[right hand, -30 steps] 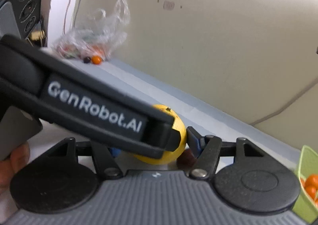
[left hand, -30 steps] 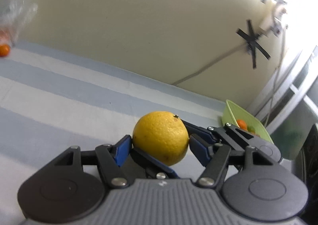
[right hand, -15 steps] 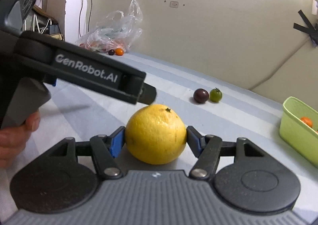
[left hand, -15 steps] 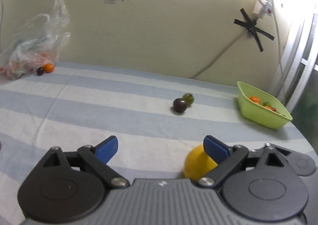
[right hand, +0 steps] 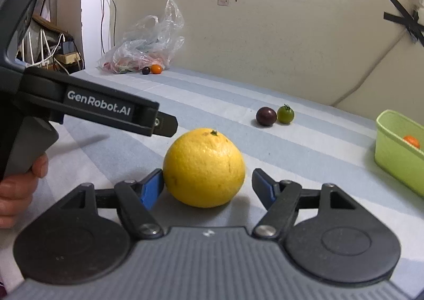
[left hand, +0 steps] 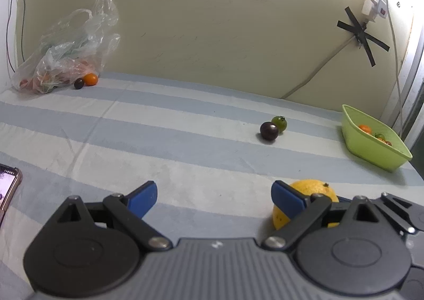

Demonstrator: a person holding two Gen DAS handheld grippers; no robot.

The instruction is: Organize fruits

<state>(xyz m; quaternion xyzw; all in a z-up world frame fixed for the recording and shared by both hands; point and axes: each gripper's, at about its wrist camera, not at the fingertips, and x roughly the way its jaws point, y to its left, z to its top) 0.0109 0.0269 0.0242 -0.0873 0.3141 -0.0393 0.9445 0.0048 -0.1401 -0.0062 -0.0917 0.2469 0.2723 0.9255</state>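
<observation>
A large yellow orange [right hand: 204,167] rests on the striped cloth between the jaws of my right gripper [right hand: 206,188]. Those jaws are opening: the left pad [right hand: 152,190] still touches the peel, and the right pad [right hand: 261,190] stands clear of it. My left gripper [left hand: 215,198] is wide open and empty, just left of the same orange [left hand: 308,188], which shows behind its right finger. In the right wrist view the left gripper's black body [right hand: 100,106] hovers at the upper left of the orange, with a hand [right hand: 18,188] on its grip.
A dark purple fruit [left hand: 269,130] and a green tomato [left hand: 279,123] lie together mid-table. A lime green basket [left hand: 371,146] with small fruits stands at the right edge. A clear plastic bag [left hand: 66,56] with small fruits beside it sits far left. A phone [left hand: 8,188] lies at the left edge.
The left gripper let go of the orange, opened wide and drew back to its left. The right gripper closed in around the orange, and its right pad has now come off the peel.
</observation>
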